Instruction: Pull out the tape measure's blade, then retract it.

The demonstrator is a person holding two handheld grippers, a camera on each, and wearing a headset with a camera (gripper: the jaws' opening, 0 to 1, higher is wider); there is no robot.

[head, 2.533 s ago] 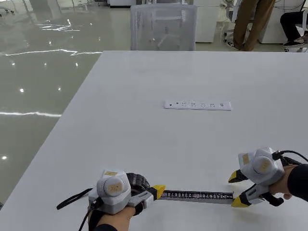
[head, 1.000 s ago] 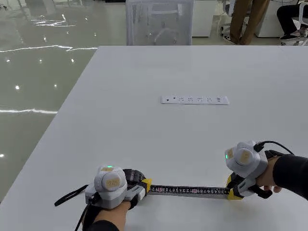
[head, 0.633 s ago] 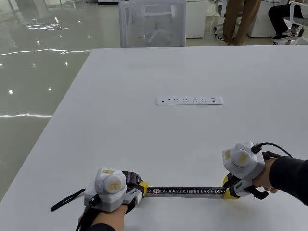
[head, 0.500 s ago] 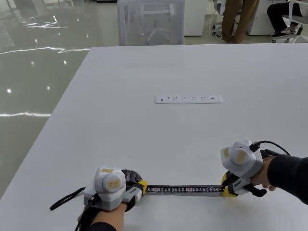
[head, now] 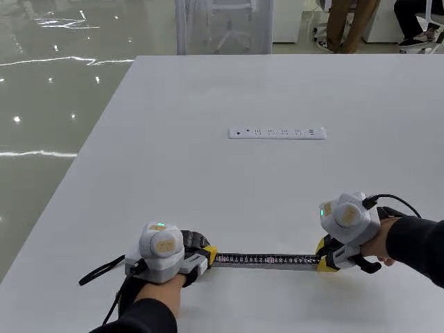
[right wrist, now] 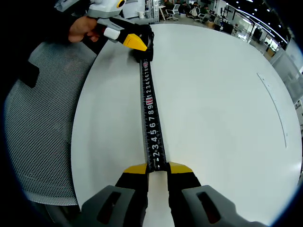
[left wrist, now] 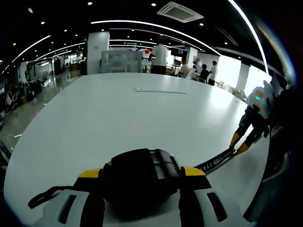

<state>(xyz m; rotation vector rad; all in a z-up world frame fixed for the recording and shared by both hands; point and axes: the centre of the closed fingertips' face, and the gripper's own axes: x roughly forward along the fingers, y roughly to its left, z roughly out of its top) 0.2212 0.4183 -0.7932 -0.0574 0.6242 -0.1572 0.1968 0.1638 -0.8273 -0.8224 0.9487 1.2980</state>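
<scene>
Where jaws pinch blade [right wrist: 149,101], numerals [right wrist: 153,134] read clearly.

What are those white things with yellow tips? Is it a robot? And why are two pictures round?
It is not a robot. A person holds a pinching tool, called a gripper, in each hand. The big picture comes from a camera on the person's head. Each round picture comes from a camera riding on one gripper. The left gripper is clamped on the black tape measure case. The right gripper pinches the end of the blade, which stretches between them over the white table. Farther away lies a white power strip.
</scene>
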